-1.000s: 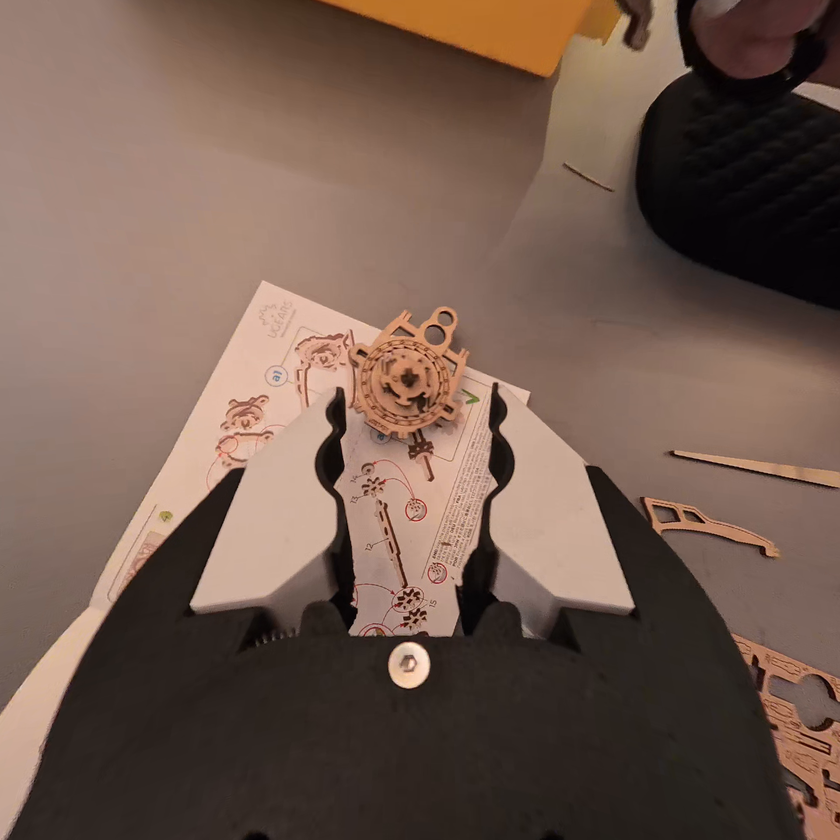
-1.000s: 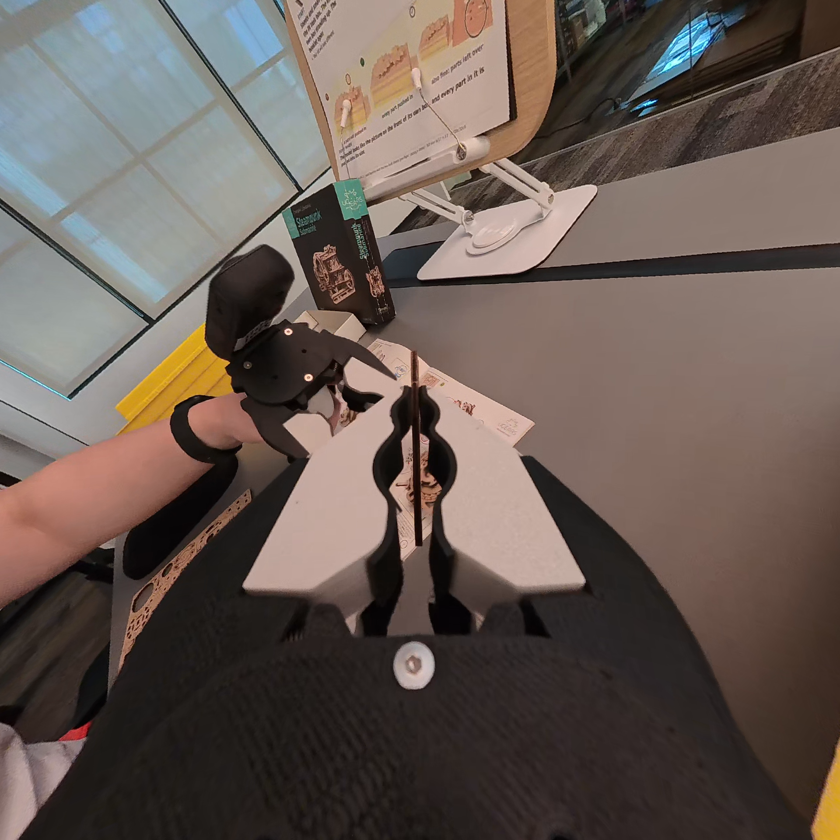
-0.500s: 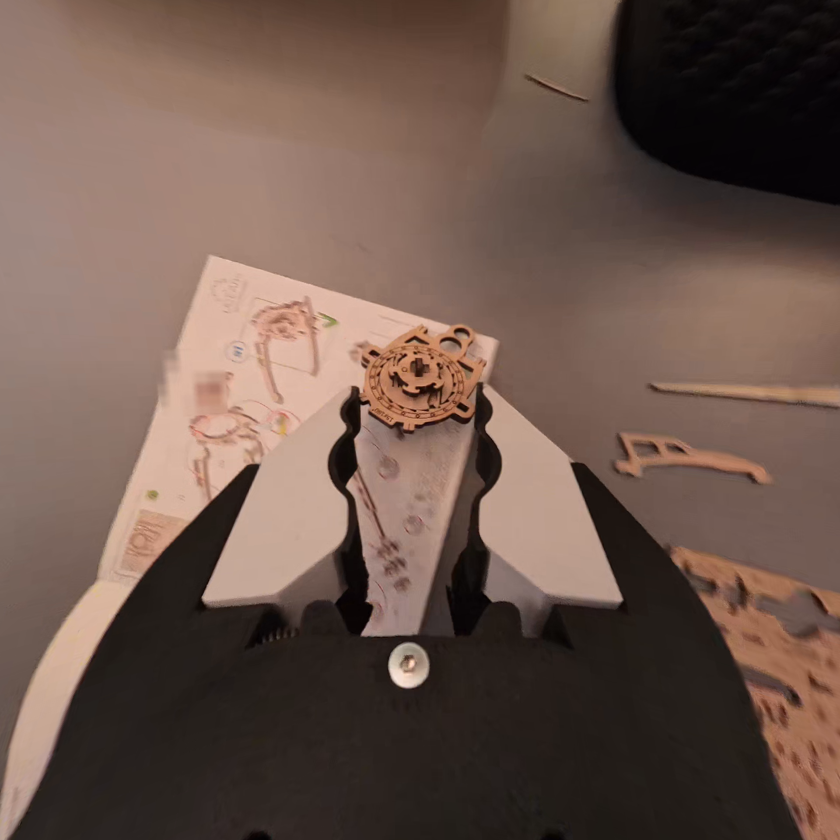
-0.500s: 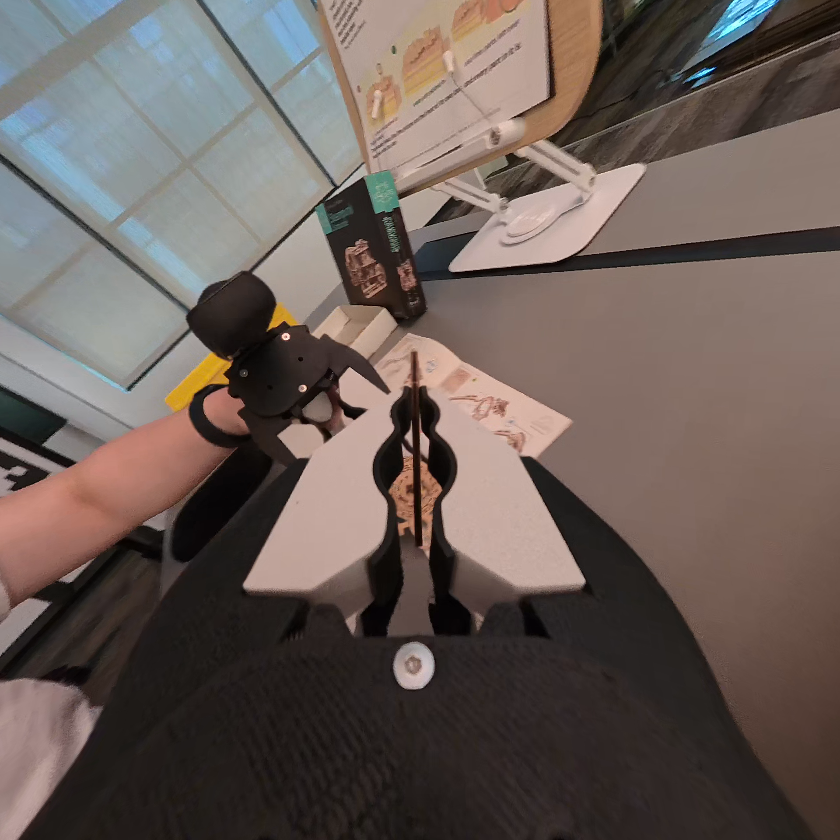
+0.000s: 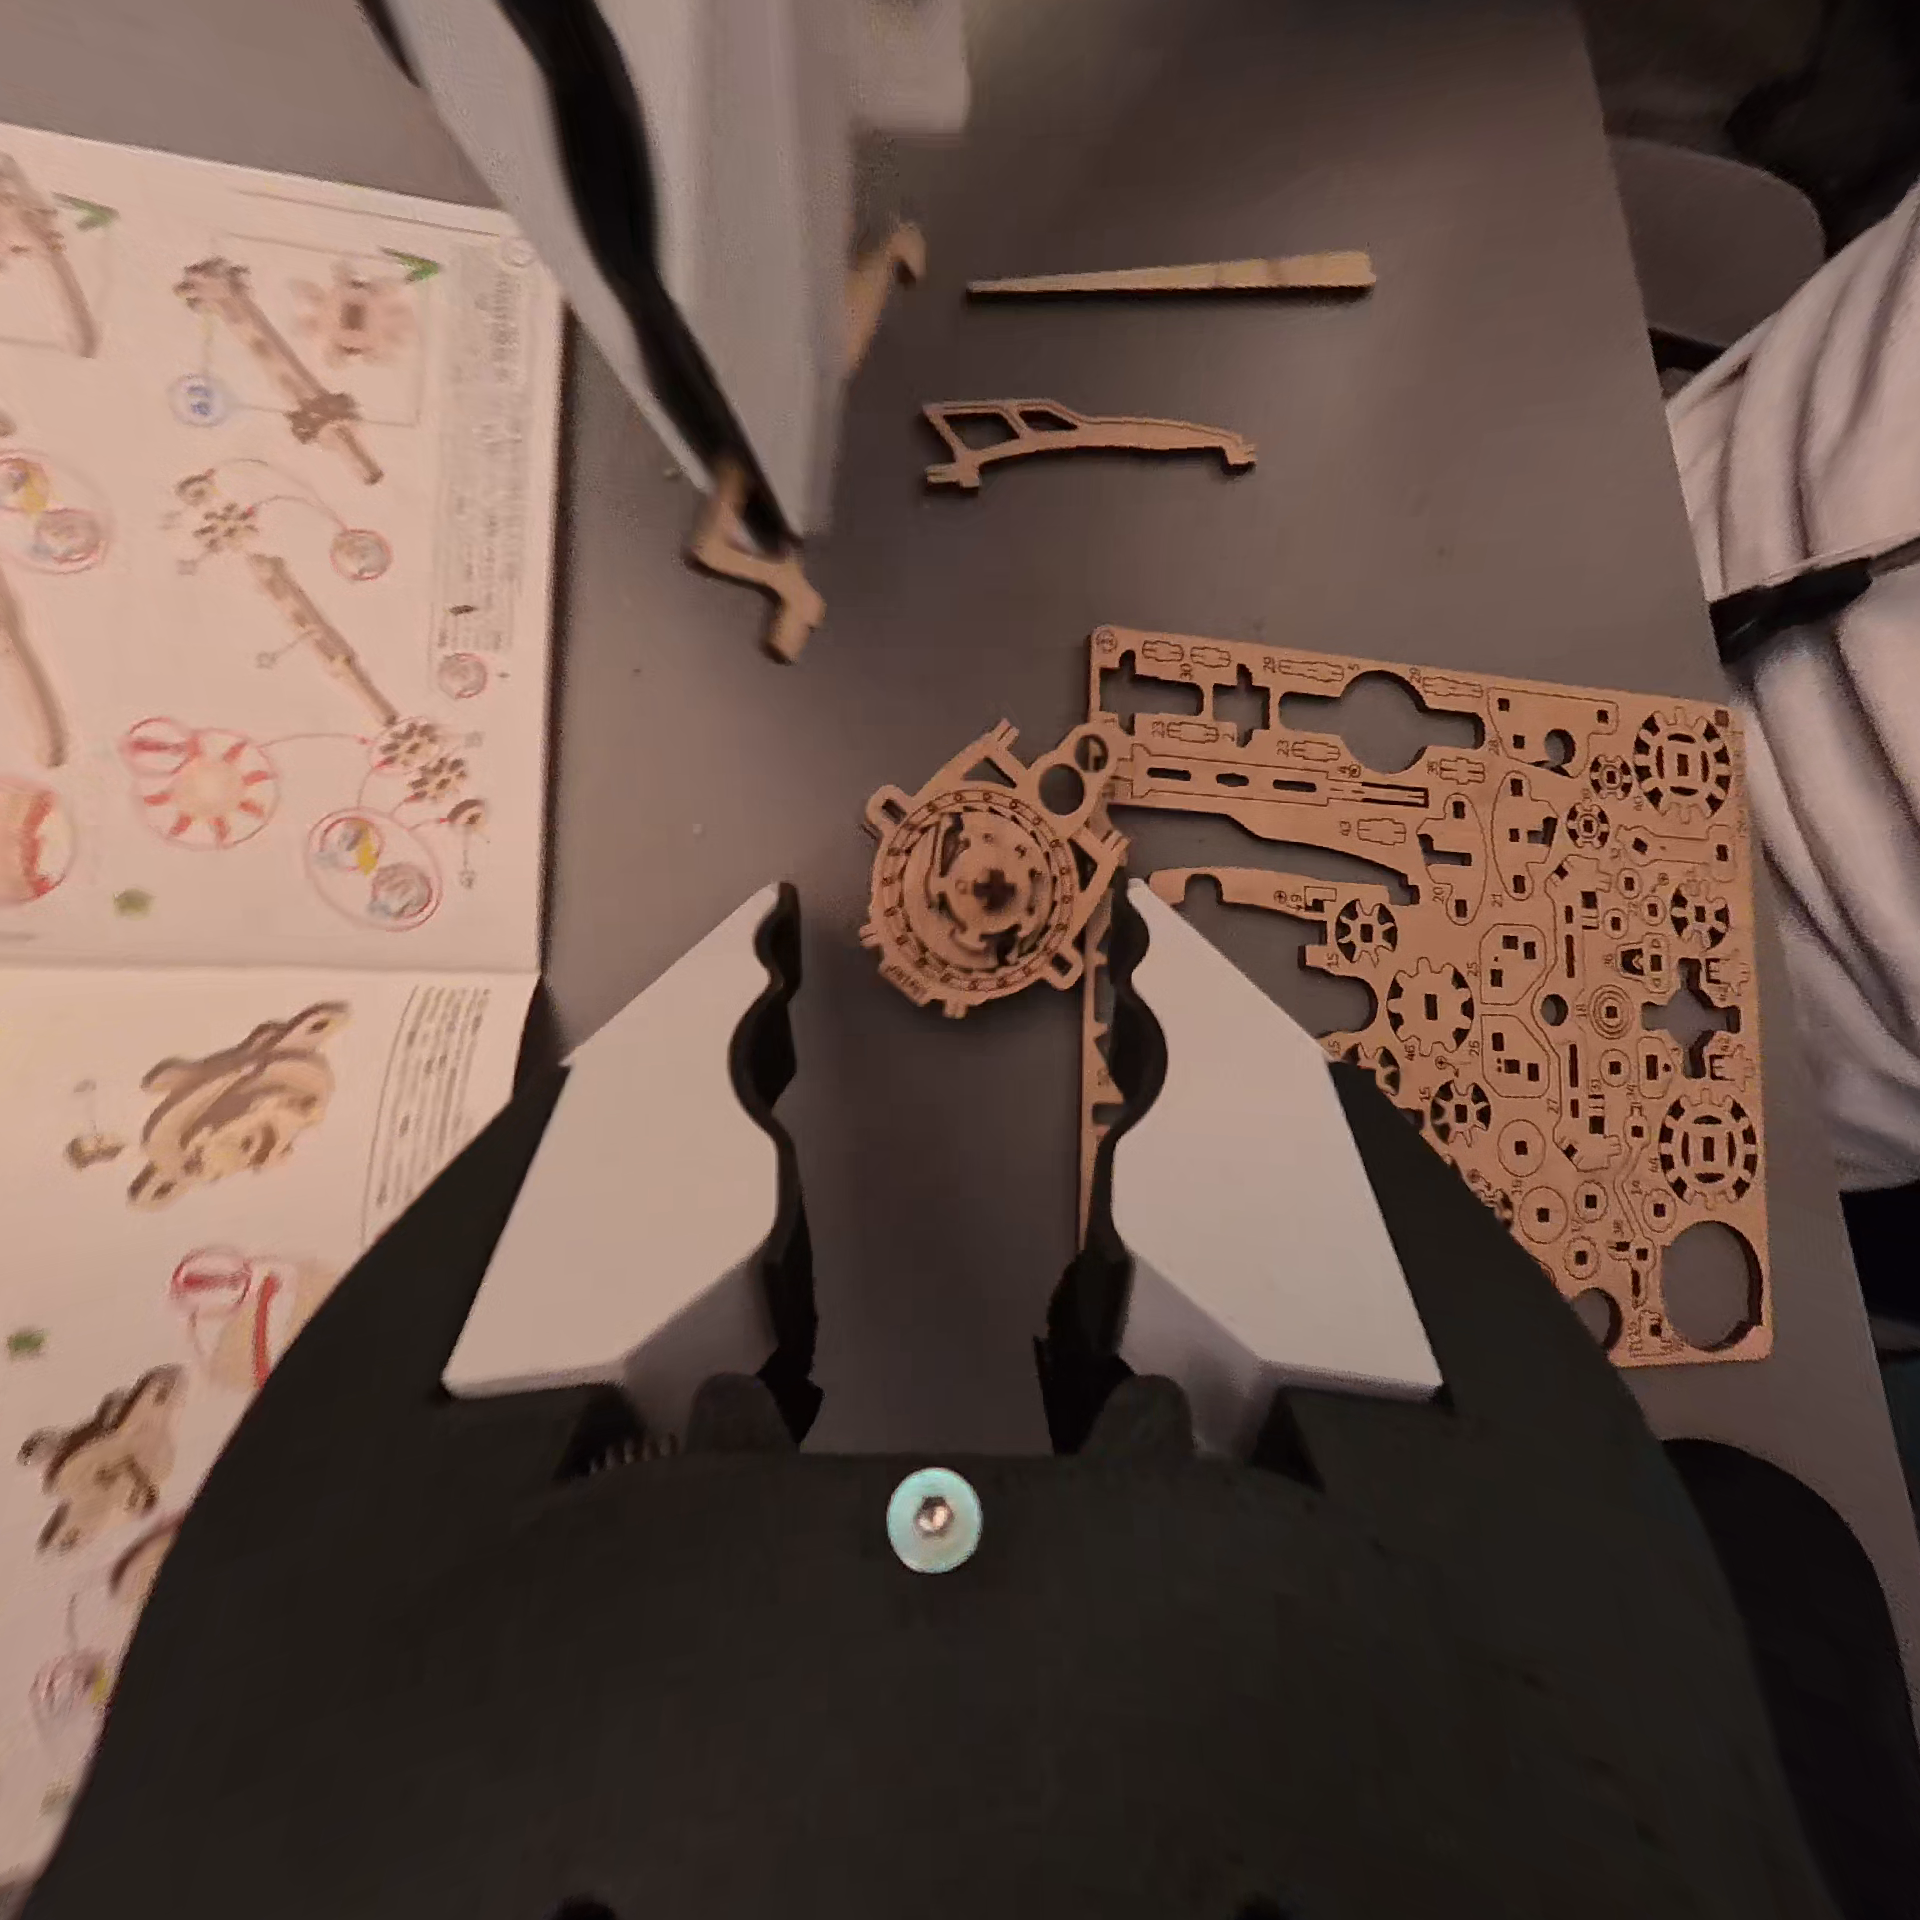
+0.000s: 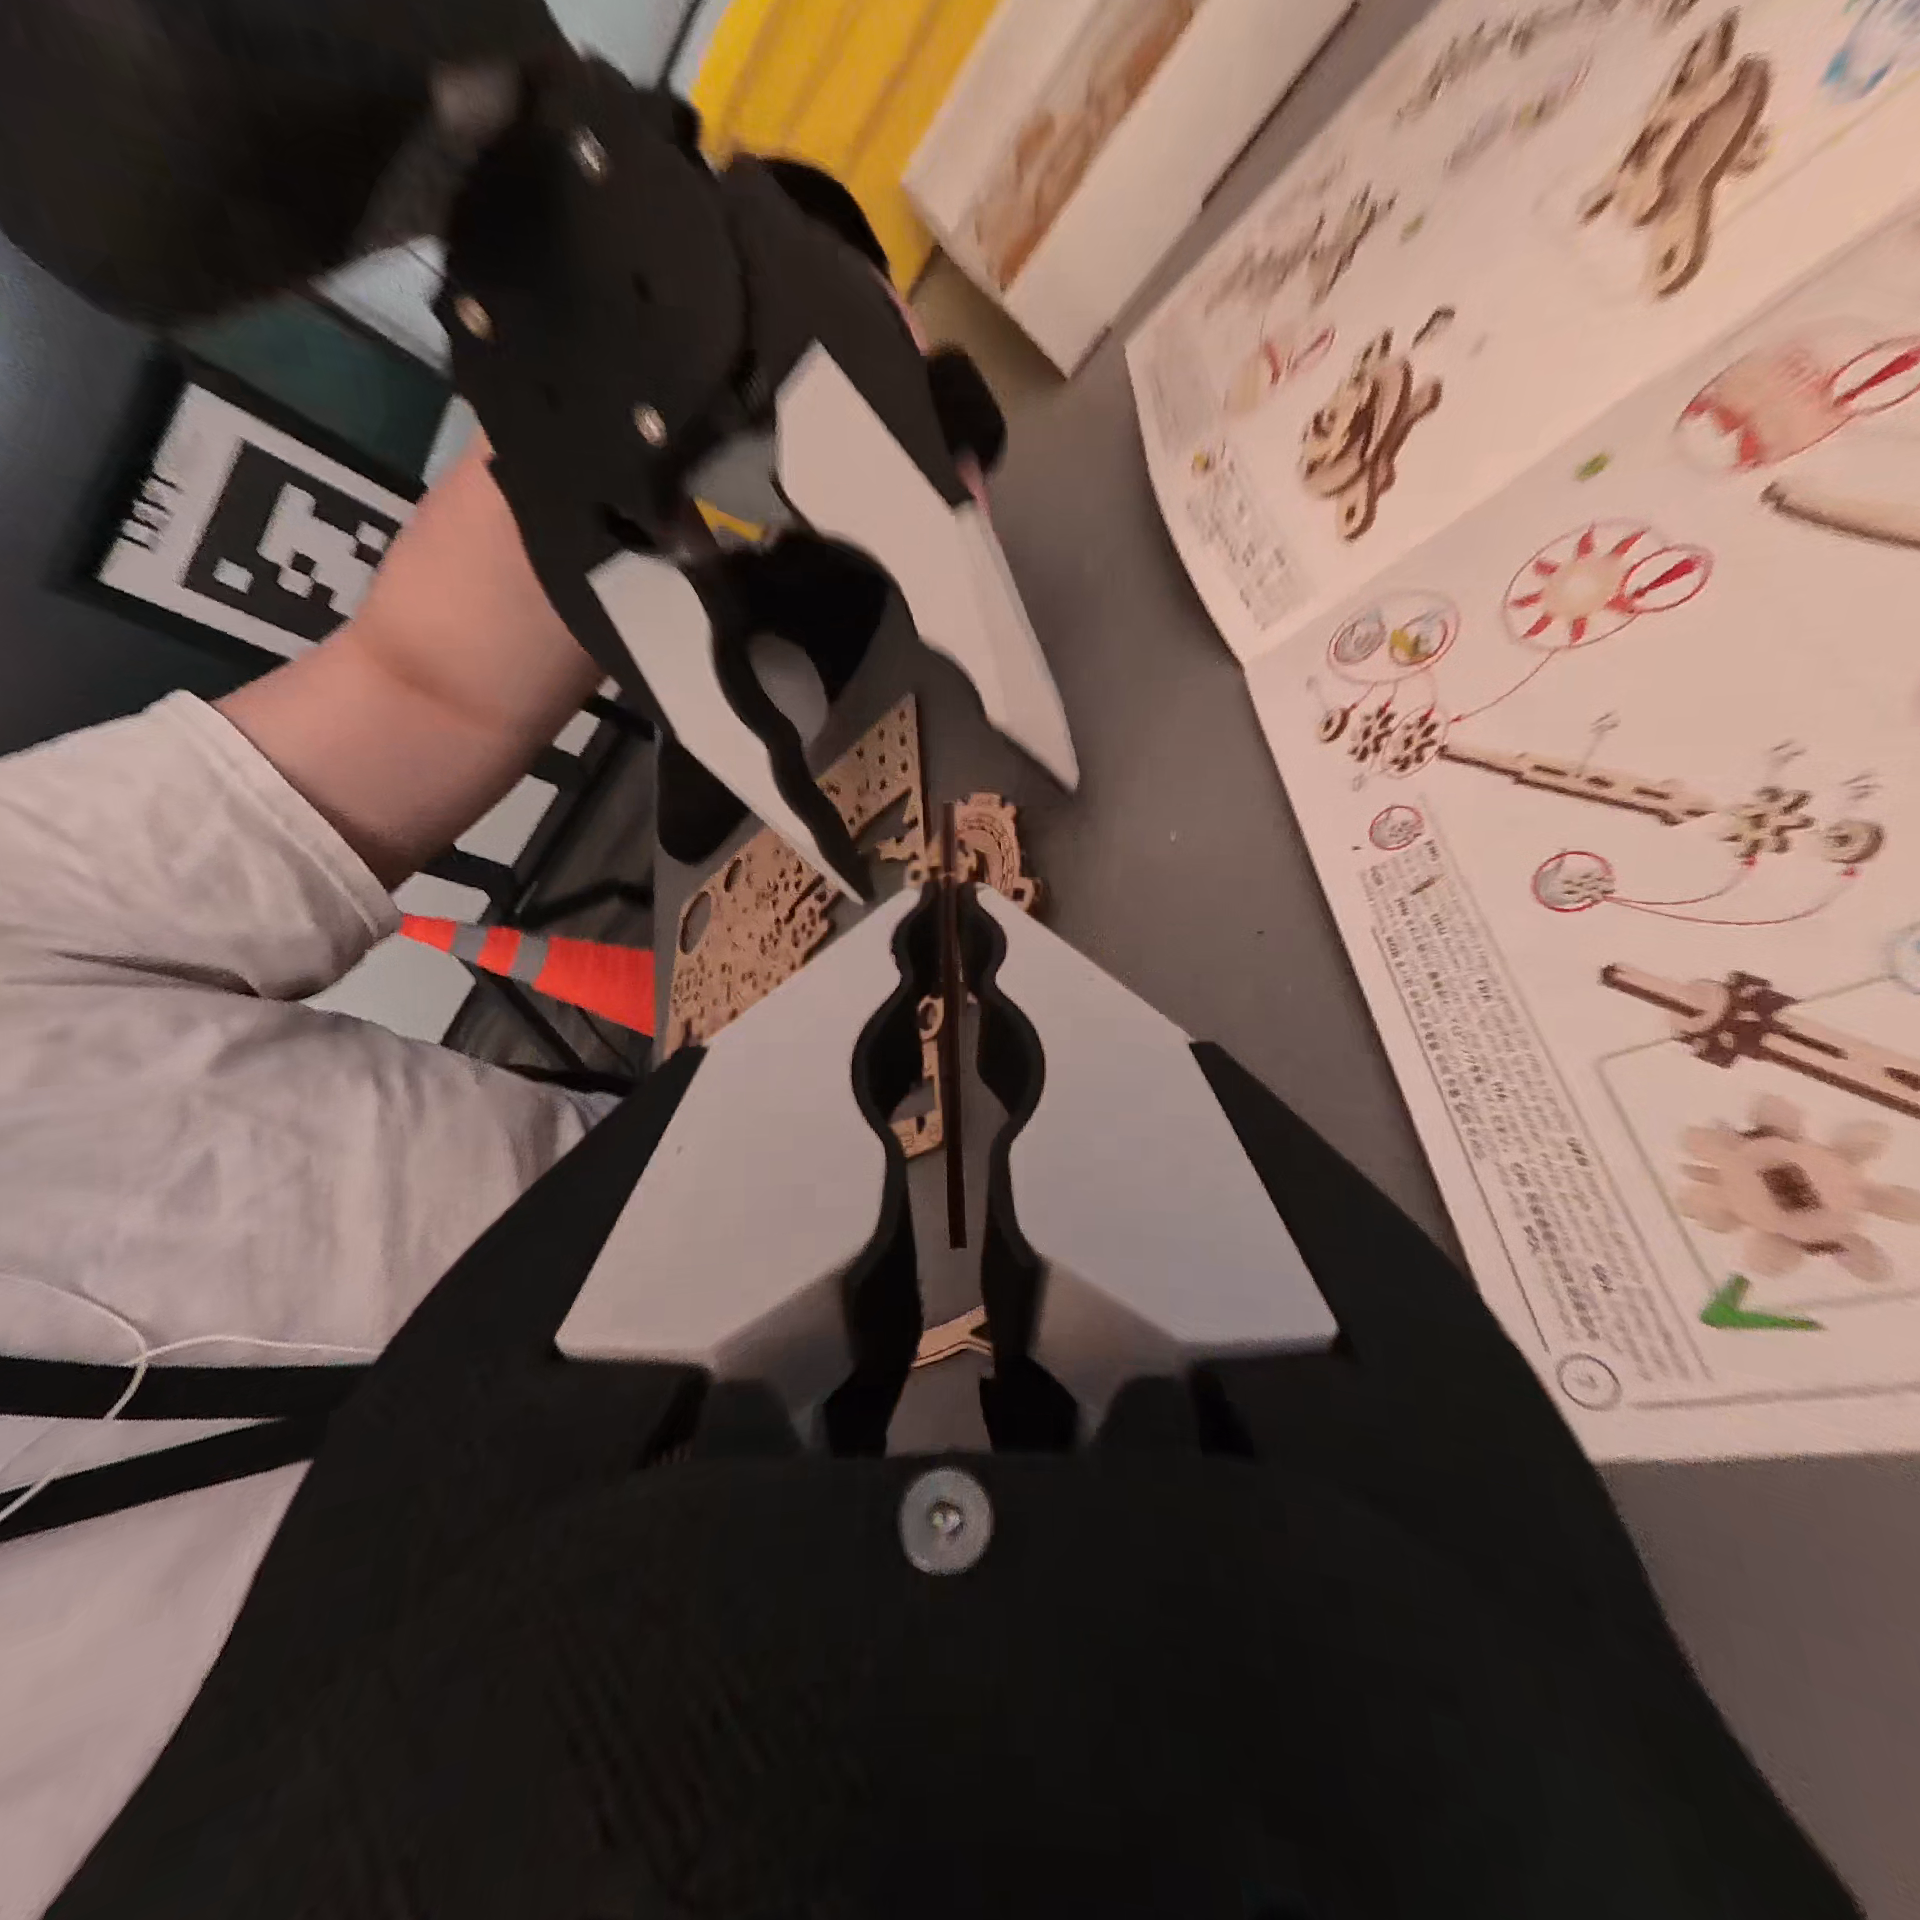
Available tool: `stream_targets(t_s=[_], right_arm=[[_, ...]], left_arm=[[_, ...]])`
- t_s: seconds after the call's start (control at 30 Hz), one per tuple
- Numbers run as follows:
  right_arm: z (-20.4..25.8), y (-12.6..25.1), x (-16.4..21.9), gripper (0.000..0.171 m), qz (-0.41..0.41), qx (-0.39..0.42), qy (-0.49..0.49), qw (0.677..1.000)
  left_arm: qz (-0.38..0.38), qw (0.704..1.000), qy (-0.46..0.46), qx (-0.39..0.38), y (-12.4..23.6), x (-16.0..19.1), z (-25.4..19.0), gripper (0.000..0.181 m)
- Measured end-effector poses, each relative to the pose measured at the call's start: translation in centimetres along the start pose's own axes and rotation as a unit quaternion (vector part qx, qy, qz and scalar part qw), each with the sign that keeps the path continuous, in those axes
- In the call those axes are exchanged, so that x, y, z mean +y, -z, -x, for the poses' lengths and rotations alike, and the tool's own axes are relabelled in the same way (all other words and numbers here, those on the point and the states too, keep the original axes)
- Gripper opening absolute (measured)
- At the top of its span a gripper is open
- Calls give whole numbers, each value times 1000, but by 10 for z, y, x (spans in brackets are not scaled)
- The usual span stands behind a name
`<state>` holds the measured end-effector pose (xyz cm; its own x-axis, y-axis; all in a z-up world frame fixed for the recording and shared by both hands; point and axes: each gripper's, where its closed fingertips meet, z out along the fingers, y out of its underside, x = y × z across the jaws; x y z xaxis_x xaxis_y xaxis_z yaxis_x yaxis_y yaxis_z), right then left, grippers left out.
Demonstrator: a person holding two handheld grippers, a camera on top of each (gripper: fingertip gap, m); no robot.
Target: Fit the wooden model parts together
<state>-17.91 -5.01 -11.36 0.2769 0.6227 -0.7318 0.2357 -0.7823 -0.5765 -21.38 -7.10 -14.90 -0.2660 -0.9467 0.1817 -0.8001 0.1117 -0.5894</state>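
A round wooden gear assembly (image 5: 982, 894) sits just past my left gripper's (image 5: 956, 904) tips, against the corner of the punched wooden sheet (image 5: 1507, 987). The left jaws stand apart, wider than the assembly. I cannot tell if the right finger touches it. My right gripper (image 6: 940, 896) is shut on a thin flat wooden part (image 6: 951, 1091), seen edge-on, and points down at the assembly (image 6: 997, 842). In the left wrist view the right gripper (image 5: 675, 260) comes in from the top with that part (image 5: 758, 582) sticking out. The left gripper (image 6: 966, 831) shows open in the right wrist view.
Open instruction sheets (image 5: 260, 623) (image 6: 1558, 727) cover the table beside the work spot. A loose curved wooden piece (image 5: 1081, 442) and a wooden stick (image 5: 1164, 281) lie beyond the assembly. A white box (image 6: 1091, 187) stands further off. A person's sleeve (image 5: 1818, 623) is at the table edge. The tips of one gripper are about 6 cm away from the tips of the other. Left tips and right tips are each some 10 cm from the loose curved wooden piece (image 5: 1081, 442).
The left gripper swung off the instruction sheet to the grey table by the wooden sheet, with the assembly at its tips; its jaws are wider than before. The right gripper tipped down towards it, still holding its part.
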Motion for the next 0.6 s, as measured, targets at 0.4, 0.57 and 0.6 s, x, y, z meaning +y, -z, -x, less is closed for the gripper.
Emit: stream_targets(t_s=[0.4, 0.57, 0.6], right_arm=[[-5, -24, 45, 1, 126, 45, -25, 991], [0, -27, 49, 1, 138, 42, -25, 989], [1, -26, 50, 1, 142, 41, -30, 989]], left_arm=[[-60, 959, 205, -185, 19, 20, -27, 63], [29, 938, 138, -318, 17, 42, -8, 49], [23, 943, 133, -304, 13, 38, -12, 50]])
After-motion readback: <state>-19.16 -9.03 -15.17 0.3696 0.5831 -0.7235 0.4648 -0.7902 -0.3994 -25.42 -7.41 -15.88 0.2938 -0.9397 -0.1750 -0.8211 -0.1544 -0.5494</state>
